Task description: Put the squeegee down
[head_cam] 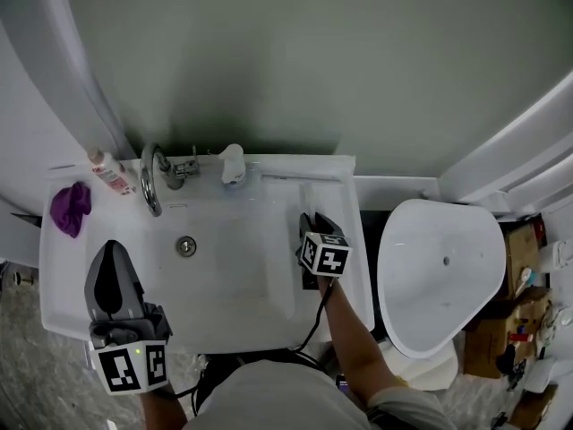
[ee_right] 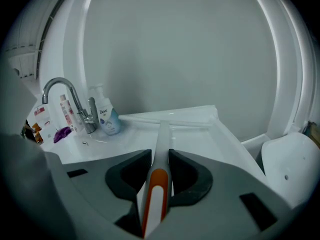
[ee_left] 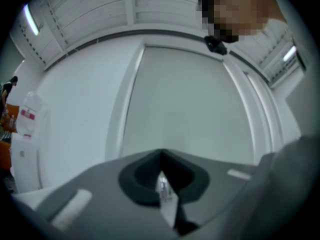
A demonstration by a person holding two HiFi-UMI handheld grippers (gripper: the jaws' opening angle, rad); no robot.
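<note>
My right gripper is shut on the squeegee, its dark pads pressing the white handle with the orange inlay. The handle runs forward to the white blade, which lies low across the back right part of the white sink. Whether the blade touches the sink I cannot tell. In the head view the squeegee barely stands out against the white. My left gripper hovers over the sink's front left corner, shut, with nothing in it, and faces the wall.
Along the back of the sink are a chrome faucet, a soap pump bottle, a pink-labelled bottle and a purple cloth. A white toilet stands to the right. Boxes sit at the far right.
</note>
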